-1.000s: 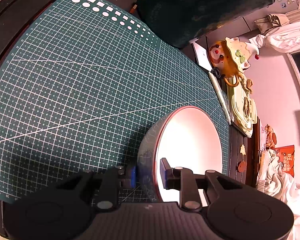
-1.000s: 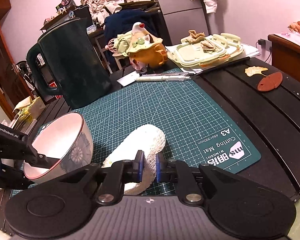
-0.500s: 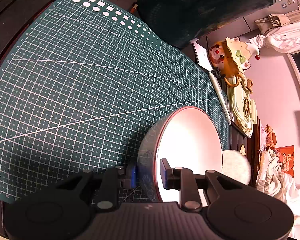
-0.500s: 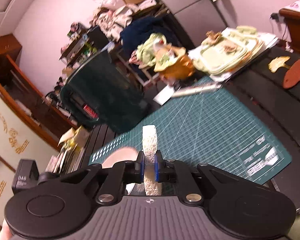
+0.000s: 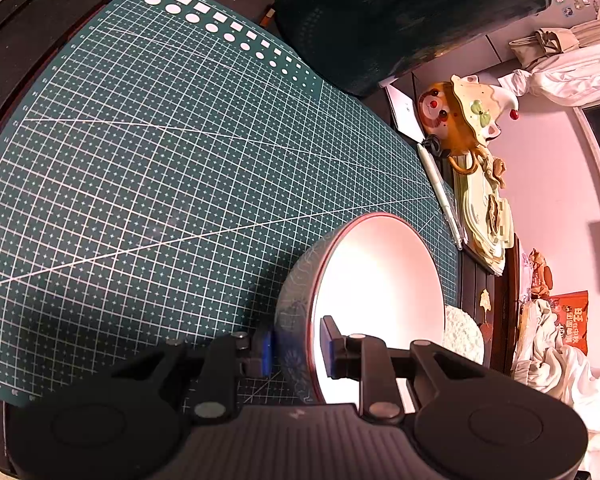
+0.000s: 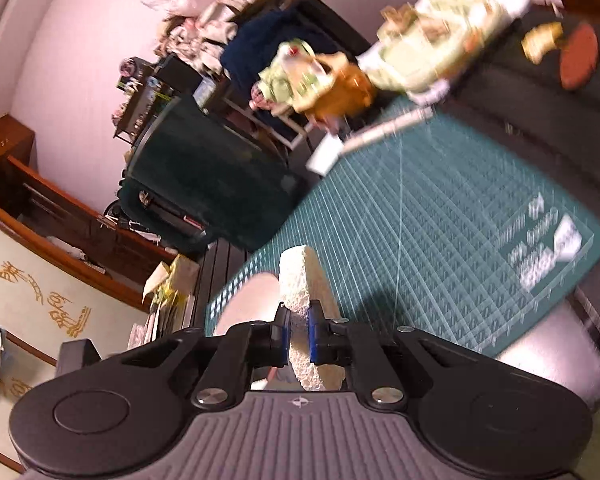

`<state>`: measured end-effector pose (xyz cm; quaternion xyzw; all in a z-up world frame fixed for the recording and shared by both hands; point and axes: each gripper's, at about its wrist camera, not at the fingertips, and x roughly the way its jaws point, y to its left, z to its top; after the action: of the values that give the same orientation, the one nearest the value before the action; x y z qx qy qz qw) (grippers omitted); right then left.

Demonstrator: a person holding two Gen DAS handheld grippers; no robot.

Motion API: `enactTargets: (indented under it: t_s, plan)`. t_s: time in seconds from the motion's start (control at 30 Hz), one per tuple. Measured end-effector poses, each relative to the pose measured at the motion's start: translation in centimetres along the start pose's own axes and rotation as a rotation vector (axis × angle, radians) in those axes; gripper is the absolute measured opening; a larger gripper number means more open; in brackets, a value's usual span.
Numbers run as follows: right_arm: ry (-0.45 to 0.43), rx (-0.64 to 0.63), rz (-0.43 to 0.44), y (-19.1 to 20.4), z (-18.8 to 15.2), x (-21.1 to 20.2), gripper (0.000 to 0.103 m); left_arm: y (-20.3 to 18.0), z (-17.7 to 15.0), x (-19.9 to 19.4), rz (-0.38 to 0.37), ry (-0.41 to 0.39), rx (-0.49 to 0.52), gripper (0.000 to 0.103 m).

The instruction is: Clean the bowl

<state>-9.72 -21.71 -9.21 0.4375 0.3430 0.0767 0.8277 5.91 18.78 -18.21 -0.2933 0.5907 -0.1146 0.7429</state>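
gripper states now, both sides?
Left gripper: closed on the bowl rim.
Right gripper: closed on the sponge.

place: lived-in home room | evidence: heaped laundry (image 5: pixel 572 76), wooden cabinet (image 6: pixel 60 216)

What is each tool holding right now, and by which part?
Left tool clamps the white-lined patterned ceramic bowl by its rim wall. Right tool pinches the white porous sponge across its flat faces, near one end.

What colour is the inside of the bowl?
Plain white, lit pinkish, with a thin red rim; the bowl shows best in the left wrist view.
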Motion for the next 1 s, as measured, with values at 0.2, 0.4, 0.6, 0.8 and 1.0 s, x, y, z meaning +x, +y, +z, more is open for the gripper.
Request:
enactTargets:
  t_s: [0.2,0.4,0.6,0.8,1.0]
  plan:
    - [-0.064,-0.011,0.032,0.9,1.3,-1.5,0.008,-0.1,0.1,0.0,0.003,0.002,-0.001,0.023]
    - [0.014,0.034,0.008,-0.3,-0.1,0.1,0.008,-0.1,0.1,-0.2,0.002,0.001,0.001,0.023]
    - [-0.043,0.024,0.038,0.4,1.3,-1.4,0.008,0.1,0.1,-0.3,0.002,0.001,0.002,0.023]
    - [0.028,0.068,0.005,-0.9,0.0,0.3,0.008,0.2,0.0,-0.4,0.001,0.001,0.004,0.023]
    - [-0.048,0.052,0.062,0.2,1.7,-1.7,0.008,0.8,-0.1,-0.6,0.001,0.003,0.004,0.023]
